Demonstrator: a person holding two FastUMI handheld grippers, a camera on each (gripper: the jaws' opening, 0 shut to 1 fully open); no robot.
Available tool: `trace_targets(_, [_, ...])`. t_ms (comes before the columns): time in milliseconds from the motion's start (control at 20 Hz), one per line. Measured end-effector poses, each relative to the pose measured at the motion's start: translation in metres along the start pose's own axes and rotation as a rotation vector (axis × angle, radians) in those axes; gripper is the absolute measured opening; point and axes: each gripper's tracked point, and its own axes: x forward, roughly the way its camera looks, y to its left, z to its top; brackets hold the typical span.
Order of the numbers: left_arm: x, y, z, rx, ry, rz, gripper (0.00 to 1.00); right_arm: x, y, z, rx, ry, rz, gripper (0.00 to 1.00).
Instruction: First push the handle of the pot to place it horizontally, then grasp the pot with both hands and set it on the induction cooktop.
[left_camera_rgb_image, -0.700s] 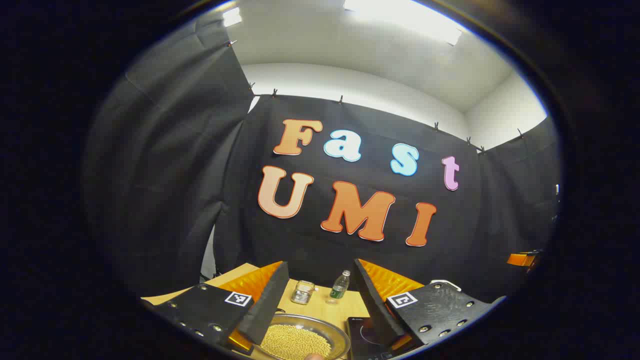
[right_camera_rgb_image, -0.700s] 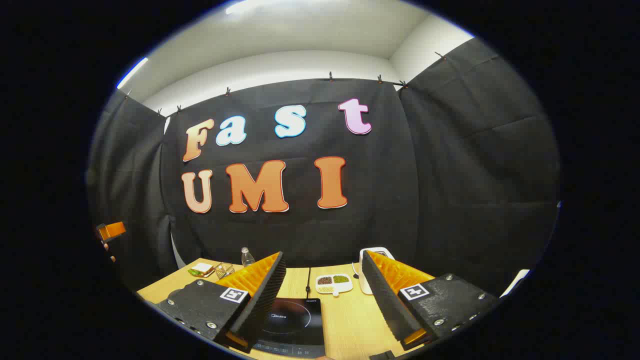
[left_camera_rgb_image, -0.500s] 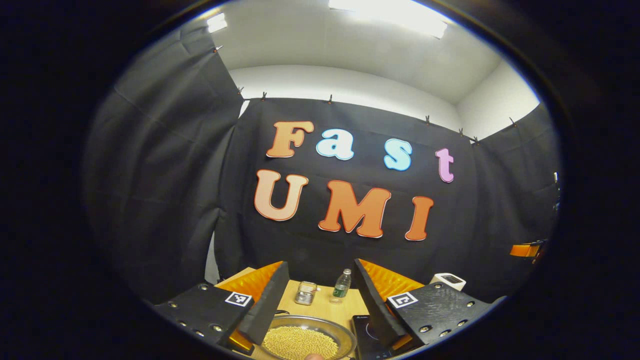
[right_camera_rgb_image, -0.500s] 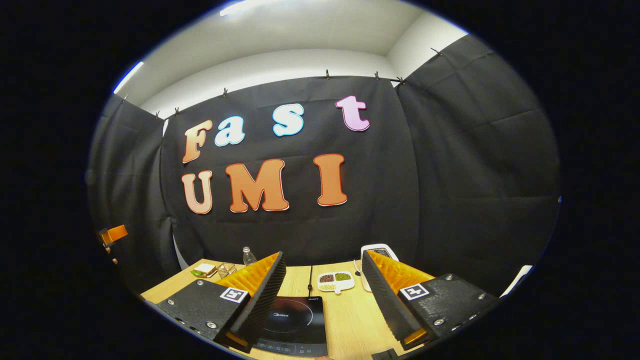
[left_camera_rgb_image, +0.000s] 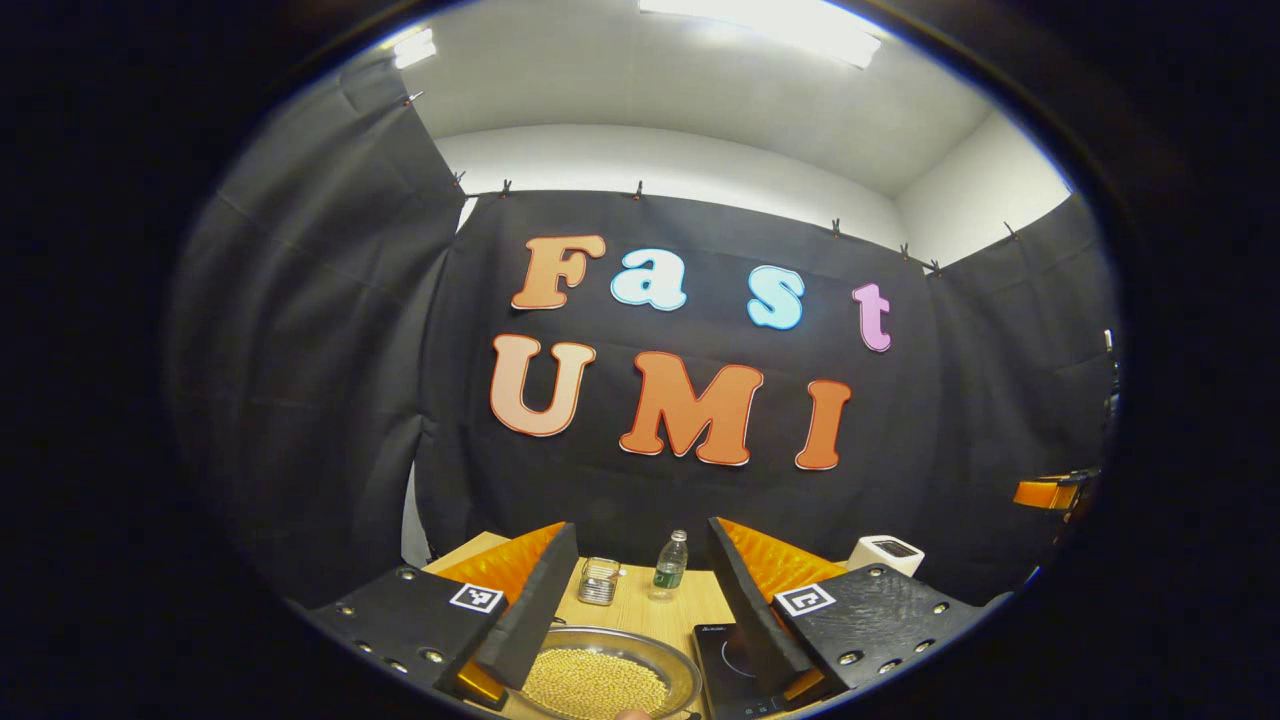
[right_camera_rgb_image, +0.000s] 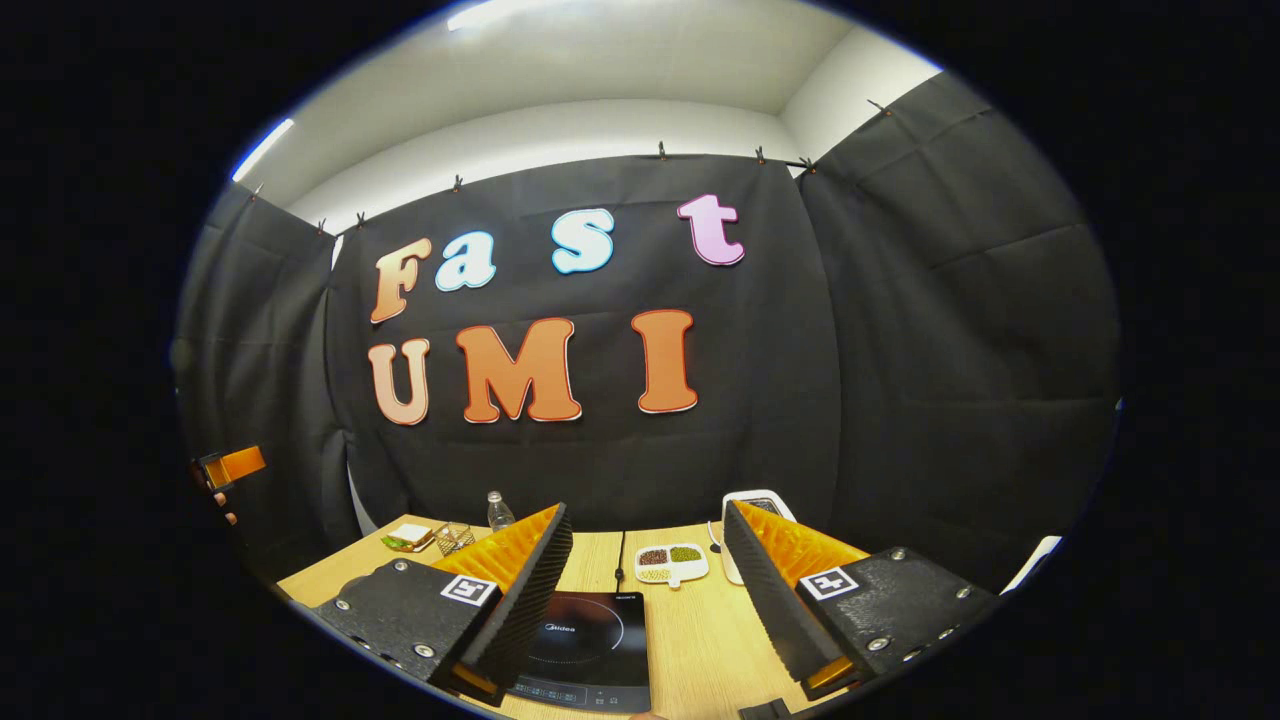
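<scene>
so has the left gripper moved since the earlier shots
Yes. The left gripper has swung rightward and tilted: the water bottle and white appliance have shifted left and more table shows.

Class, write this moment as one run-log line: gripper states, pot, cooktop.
left gripper: open, above pot | right gripper: open, above induction cooktop | pot: holds yellow grains, left of cooktop, ungrasped | cooktop: bare

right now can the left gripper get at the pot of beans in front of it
Probably yes: the left gripper is open, and the pot lies just below and ahead of its fingers with nothing between them.
</scene>
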Motion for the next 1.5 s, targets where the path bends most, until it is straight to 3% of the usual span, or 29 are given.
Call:
trace_targets(250, [0.0,0.002,0.012,0.009,-0.025,0.009,0.83,-0.006,-0.002,0.004,-0.002,-0.01,-0.009,0.95])
trace_targets(700, [-0.006,-0.004,0.043,-0.021,-0.071,-0.043,0.83,-0.011,-0.003,0.01,-0.005,-0.018,-0.012,0.94])
trace_targets(1050, [-0.003,0.007,0.027,-0.029,-0.018,-0.019,0.83,-0.014,-0.002,0.01,-0.007,-0.019,-0.008,0.95])
trace_targets(1250, [-0.001,-0.007,0.023,-0.08,-0.014,-0.105,0.87,-0.012,-0.004,0.01,-0.005,-0.023,-0.017,0.95])
trace_targets(1400, [-0.001,-0.011,0.018,-0.076,-0.009,-0.142,0.76,-0.011,-0.003,0.006,-0.005,-0.016,-0.017,0.95])
trace_targets(1500, [0.0,-0.01,0.018,-0.063,-0.013,-0.138,0.6,-0.01,-0.003,0.003,-0.015,-0.009,-0.018,0.95])
